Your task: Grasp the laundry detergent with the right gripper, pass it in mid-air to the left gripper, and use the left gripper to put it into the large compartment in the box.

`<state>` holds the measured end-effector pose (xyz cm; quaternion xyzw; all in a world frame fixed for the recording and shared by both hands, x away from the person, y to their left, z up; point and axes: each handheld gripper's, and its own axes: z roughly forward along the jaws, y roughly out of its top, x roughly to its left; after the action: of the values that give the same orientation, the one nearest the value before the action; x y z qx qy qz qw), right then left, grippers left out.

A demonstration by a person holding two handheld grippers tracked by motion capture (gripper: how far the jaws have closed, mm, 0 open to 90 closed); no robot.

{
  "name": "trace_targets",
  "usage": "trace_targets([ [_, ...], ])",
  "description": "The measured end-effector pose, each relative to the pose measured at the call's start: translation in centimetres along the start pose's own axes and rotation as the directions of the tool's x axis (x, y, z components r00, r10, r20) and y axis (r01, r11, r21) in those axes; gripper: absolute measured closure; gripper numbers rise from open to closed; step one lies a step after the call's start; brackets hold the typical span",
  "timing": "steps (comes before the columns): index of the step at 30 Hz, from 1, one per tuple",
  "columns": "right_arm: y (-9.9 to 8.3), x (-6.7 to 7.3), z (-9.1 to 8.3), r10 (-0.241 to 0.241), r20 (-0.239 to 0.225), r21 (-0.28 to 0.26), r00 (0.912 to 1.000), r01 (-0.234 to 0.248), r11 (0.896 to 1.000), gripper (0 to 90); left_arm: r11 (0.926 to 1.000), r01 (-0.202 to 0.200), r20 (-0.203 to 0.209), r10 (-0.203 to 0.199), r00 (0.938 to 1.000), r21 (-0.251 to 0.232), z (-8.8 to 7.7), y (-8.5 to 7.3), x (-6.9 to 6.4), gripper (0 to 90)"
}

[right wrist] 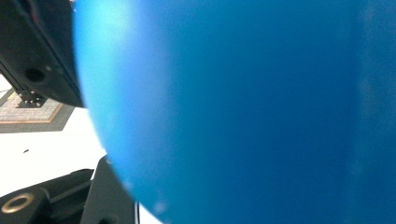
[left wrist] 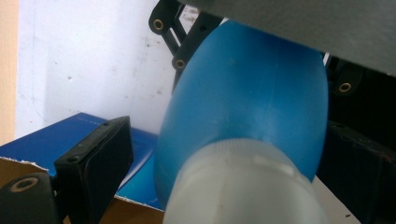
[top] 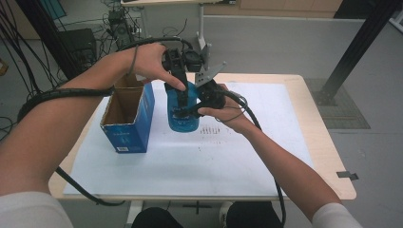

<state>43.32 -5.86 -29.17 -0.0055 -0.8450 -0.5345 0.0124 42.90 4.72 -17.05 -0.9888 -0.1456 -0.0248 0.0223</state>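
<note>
Blue bottle [top: 183, 111] stands mid-table, open box [top: 129, 115] at its nine o'clock. Right gripper [top: 205, 99] clamps its body, probably steadying it; left gripper [top: 177, 71] straddles the white cap [left wrist: 243, 186], jaws spread.

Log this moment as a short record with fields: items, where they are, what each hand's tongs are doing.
items: blue bottle with a pale cap; open blue box
surface: white sheet on a wooden table
bottle: between the two tongs, beside the box
box: top open, nothing visible inside, standing at the sheet's left
left tongs: at the bottle's cap end, jaws on either side of it, grip unclear
right tongs: against the bottle's body, grip unclear
</note>
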Motion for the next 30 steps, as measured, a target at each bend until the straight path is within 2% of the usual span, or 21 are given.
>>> trace_targets([
  [1, 0.03, 0.17, -0.06, 0.019, -0.005, 0.004, 0.9998, -0.019, 1.000, 44.3, 1.0000, -0.002, 0.001, 0.002, 1.0000, -0.002, -0.01, 0.00, 0.00, 10.0],
  [2, 0.05, 0.03, -0.05, -0.005, 0.000, -0.001, 1.0000, 0.005, 1.000, 44.3, 0.9999, -0.011, -0.002, 0.011, 0.9999, -0.007, 0.00, 0.00, -0.02, 15.1],
  [5, 0.04, 0.08, -0.13, 0.002, 0.004, 0.002, 1.0000, -0.002, 1.000, 44.3, 0.9997, -0.020, -0.001, 0.020, 0.9998, -0.011, 0.05, 0.00, -0.08, 21.9],
  [7, 0.04, 0.12, -0.19, 0.005, 0.004, 0.007, 1.0000, -0.005, 1.000, 44.3, 0.9997, -0.025, 0.003, 0.025, 0.9997, -0.007, 0.16, 0.03, -0.10, 22.3],
  [8, 0.06, 0.05, -0.16, -0.009, 0.002, -0.002, 1.0000, 0.009, 1.000, 44.3, 0.9996, -0.026, 0.002, 0.026, 0.9997, -0.012, 0.22, 0.03, -0.09, 22.7],
  [16, 0.07, 0.16, -0.23, -0.010, -0.001, 0.002, 1.0000, 0.010, 1.000, 44.3, 0.9991, -0.040, 0.034, 0.040, 0.9986, -0.012, 0.24, 0.03, -0.21, 34.2],
  [21, 0.13, 0.26, -0.22, -0.003, -0.011, -0.005, 0.9999, 0.002, 1.000, 44.3, 0.9989, -0.046, 0.033, 0.047, 0.9984, -0.011, 0.17, -0.06, -0.23, 34.9],
  [27, 0.07, 0.17, -0.14, -0.019, -0.003, 0.002, 0.9998, 0.019, 1.000, 44.3, 0.9987, -0.048, 0.029, 0.049, 0.9984, -0.016, 0.27, -0.15, -0.33, 35.4],
  [28, 0.10, 0.30, -0.14, -0.006, -0.013, -0.002, 0.9999, 0.006, 1.000, 44.2, 0.9986, -0.051, 0.029, 0.051, 0.9983, -0.014, 0.26, -0.17, -0.32, 35.4],
  [30, 0.08, 0.22, -0.12, -0.019, -0.006, 0.003, 0.9998, 0.019, 1.000, 44.2, 0.9986, -0.050, 0.030, 0.050, 0.9983, -0.015, 0.30, -0.20, -0.37, 35.5],
])
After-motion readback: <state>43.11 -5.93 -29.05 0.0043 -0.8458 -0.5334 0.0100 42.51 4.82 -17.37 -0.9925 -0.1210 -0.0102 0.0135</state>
